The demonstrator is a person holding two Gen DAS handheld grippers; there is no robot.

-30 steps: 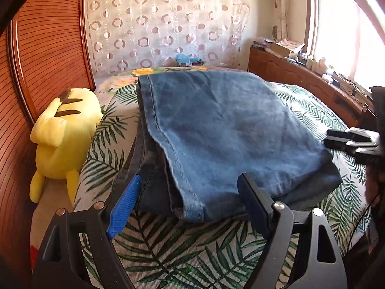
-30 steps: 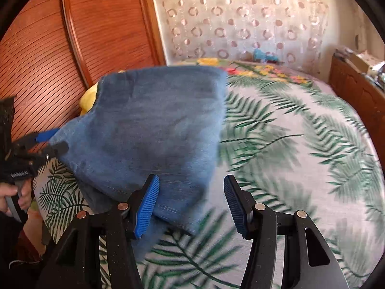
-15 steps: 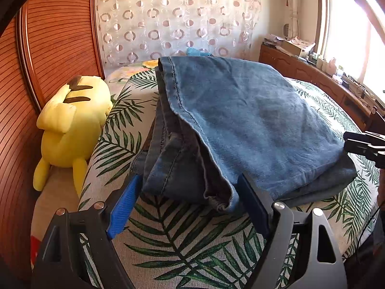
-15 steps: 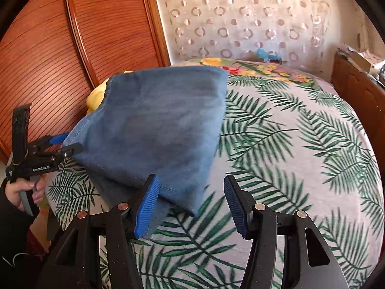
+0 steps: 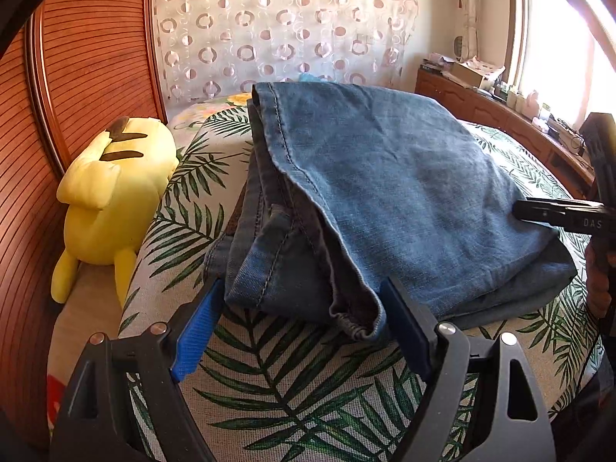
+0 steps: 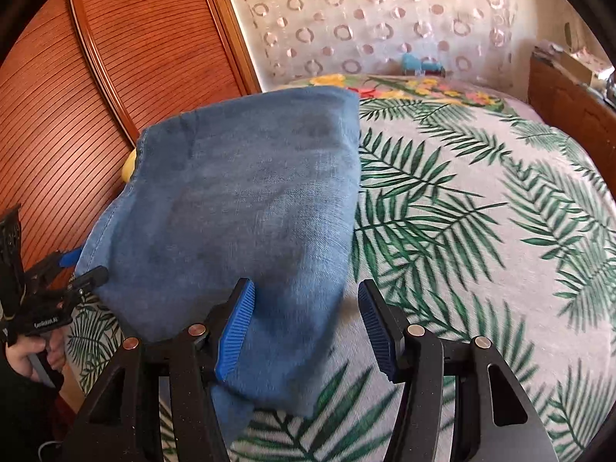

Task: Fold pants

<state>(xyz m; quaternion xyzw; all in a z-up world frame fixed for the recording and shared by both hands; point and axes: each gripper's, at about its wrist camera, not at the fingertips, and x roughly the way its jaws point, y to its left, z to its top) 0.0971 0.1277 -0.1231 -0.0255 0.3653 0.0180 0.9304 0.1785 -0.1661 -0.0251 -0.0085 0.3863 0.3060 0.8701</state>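
Observation:
Blue jeans (image 5: 385,192) lie folded in several layers on the bed; their hems and seams stack up at the near left edge. My left gripper (image 5: 300,288) is open, and its blue pads flank the near hem corner without pressing it. In the right wrist view the same jeans (image 6: 238,200) fill the left half. My right gripper (image 6: 306,288) is open over the other near corner, with cloth beside its left pad and a gap before the right one. Each gripper shows in the other's view: the right gripper (image 5: 539,208) and the left gripper (image 6: 84,269).
The bed cover (image 6: 481,231) has a palm-leaf print and lies bare to the right of the jeans. A yellow plush toy (image 5: 111,192) sits between the bed and the wooden slatted wall (image 5: 77,77). A wooden sideboard (image 5: 500,115) runs under the window on the right.
The right gripper has slid forward over the jeans' near corner, which now reaches deeper between its fingers. The left wrist view has shifted a little; both grippers' jaws keep the same width.

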